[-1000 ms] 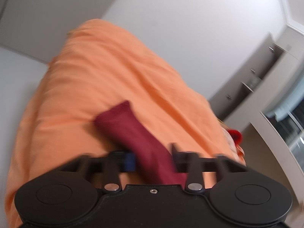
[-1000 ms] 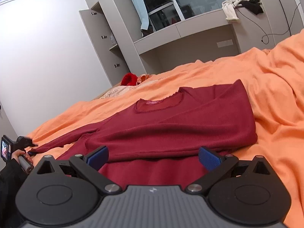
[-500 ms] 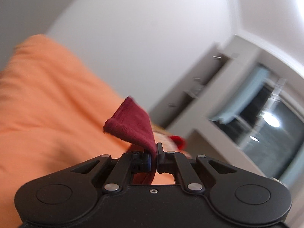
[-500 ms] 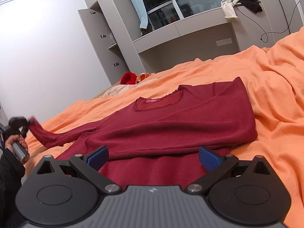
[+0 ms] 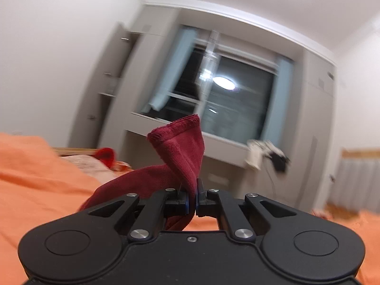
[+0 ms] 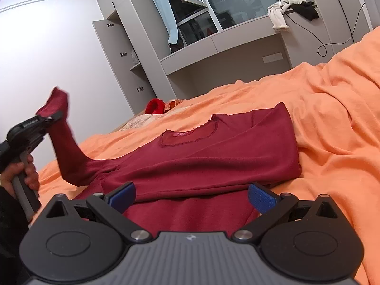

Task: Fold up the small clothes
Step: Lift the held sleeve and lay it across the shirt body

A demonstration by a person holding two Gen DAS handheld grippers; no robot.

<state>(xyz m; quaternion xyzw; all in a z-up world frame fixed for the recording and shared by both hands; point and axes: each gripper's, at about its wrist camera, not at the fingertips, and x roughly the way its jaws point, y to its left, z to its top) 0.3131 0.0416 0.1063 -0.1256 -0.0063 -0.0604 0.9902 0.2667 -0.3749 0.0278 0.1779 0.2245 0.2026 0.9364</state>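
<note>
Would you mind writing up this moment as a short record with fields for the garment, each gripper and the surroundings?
garment: dark red long-sleeved top lying on the orange bedsheet, one side already folded over the body
sleeve: the other sleeve is lifted off the bed, cuff end up
left gripper: shut on the sleeve near its cuff
right gripper: open, holding nothing, poised at the near edge of the top
background: red item near the head of the bed; white and black clothes on the window ledge
</note>
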